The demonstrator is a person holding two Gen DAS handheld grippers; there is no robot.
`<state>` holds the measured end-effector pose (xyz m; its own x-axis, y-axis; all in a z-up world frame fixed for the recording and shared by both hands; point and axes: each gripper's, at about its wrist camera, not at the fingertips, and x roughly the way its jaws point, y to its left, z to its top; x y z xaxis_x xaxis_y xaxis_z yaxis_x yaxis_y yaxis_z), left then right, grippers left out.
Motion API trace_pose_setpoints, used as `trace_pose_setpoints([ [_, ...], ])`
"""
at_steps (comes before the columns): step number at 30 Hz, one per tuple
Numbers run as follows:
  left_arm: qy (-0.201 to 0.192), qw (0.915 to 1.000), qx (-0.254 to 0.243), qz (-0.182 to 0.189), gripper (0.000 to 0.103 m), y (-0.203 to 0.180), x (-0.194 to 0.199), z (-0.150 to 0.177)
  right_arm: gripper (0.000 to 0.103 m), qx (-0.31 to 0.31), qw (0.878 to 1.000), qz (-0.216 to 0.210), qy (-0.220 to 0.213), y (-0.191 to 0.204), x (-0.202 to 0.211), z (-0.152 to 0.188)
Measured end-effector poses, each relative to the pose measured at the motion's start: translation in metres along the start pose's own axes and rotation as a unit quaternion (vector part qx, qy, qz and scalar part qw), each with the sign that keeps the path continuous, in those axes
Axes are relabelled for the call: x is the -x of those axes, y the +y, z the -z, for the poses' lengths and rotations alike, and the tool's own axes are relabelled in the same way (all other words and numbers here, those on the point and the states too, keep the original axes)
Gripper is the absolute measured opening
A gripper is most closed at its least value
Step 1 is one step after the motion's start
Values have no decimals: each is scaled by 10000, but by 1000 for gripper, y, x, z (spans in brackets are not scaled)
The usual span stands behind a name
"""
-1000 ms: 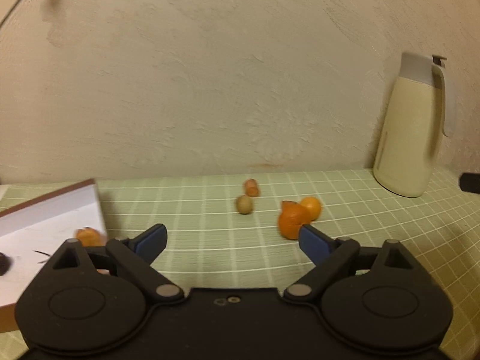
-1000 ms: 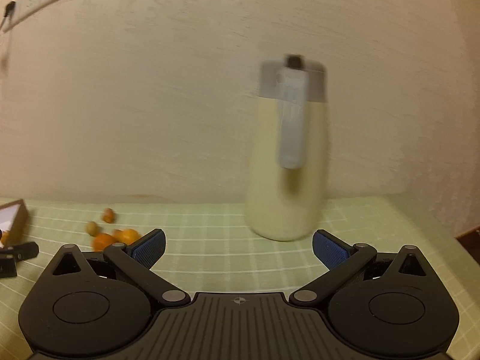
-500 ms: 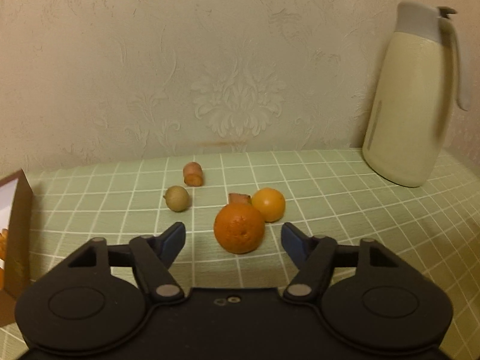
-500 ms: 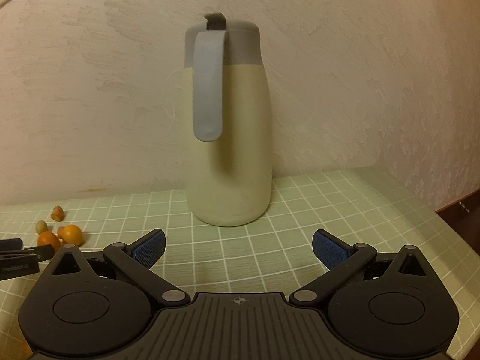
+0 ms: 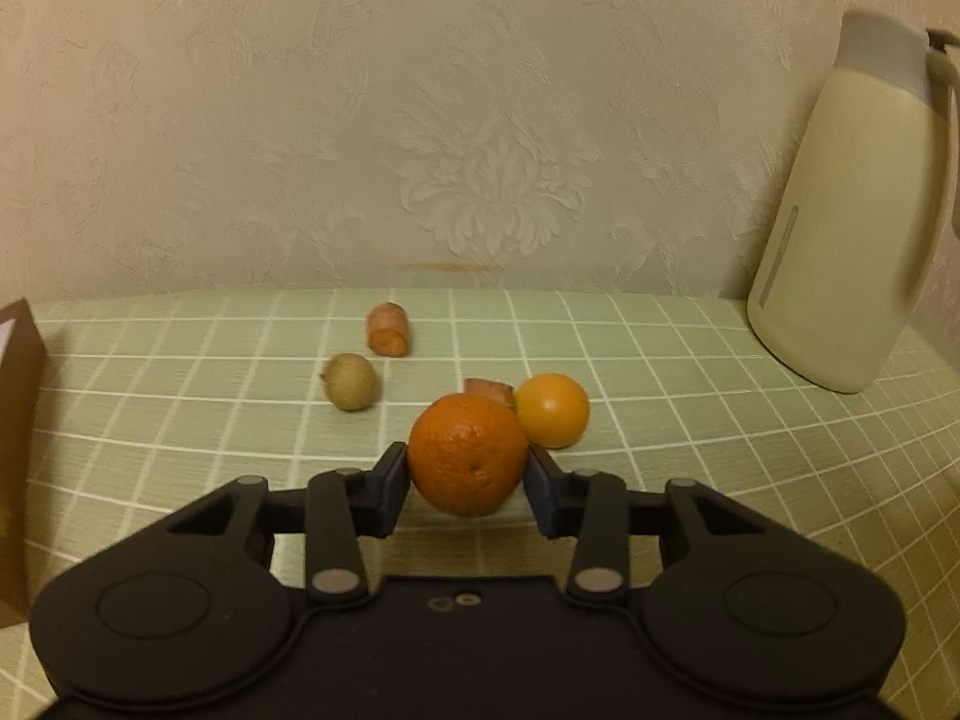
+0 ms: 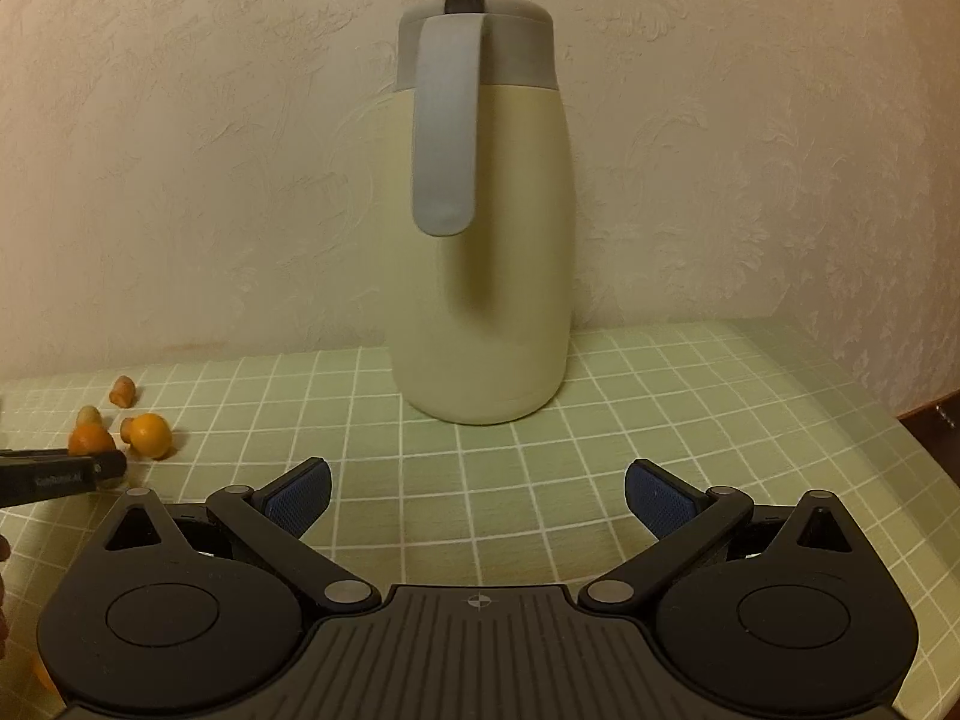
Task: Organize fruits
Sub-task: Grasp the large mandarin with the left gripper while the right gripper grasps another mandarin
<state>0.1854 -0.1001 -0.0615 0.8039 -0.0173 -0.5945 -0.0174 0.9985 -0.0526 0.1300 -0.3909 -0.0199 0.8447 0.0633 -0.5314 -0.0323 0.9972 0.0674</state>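
In the left wrist view my left gripper [image 5: 467, 468] is shut on a large orange [image 5: 468, 453], one blue pad against each side of it. Just behind it lie a smaller yellow-orange fruit [image 5: 552, 410] and a carrot piece [image 5: 487, 387]. Farther back are a kiwi [image 5: 351, 381] and another carrot piece [image 5: 388, 329]. In the right wrist view my right gripper [image 6: 477, 495] is open and empty over the green checked tablecloth [image 6: 630, 414], facing the jug. The same fruits show small at its far left, with the yellow-orange fruit [image 6: 149, 433] nearest.
A cream thermos jug [image 6: 480, 228] with a grey lid and handle stands against the wall; it shows at the right in the left wrist view [image 5: 852, 228]. A brown box edge [image 5: 18, 456] stands at the left. The table's right edge [image 6: 918, 420] drops off.
My left gripper has moved forward and closed its fingers onto the large orange. My right gripper has swung to face the jug and stayed open.
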Motion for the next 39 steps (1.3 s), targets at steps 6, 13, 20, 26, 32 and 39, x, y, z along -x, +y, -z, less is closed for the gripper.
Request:
trace_pose_setpoints([
  [6,-148,9997,-34,-203,31,26,34,-3,103,-16,9998,-161,112,14,-6,1],
  [13,-269,9991,38,-329,31,56,76,-3,103,142,9986,-488,168,50,-8,-2],
  [20,-381,9982,-121,-449,31,71,113,-2,103,958,9902,-947,370,106,7,14],
  [26,-471,9970,31,-615,31,96,139,-6,103,1012,9872,-1147,448,129,17,20],
  [32,-490,9953,8,-837,31,124,172,2,103,1141,9858,-1185,347,151,32,28],
  [39,-385,9911,32,-1271,31,160,208,24,103,999,9861,-1270,397,167,43,30],
])
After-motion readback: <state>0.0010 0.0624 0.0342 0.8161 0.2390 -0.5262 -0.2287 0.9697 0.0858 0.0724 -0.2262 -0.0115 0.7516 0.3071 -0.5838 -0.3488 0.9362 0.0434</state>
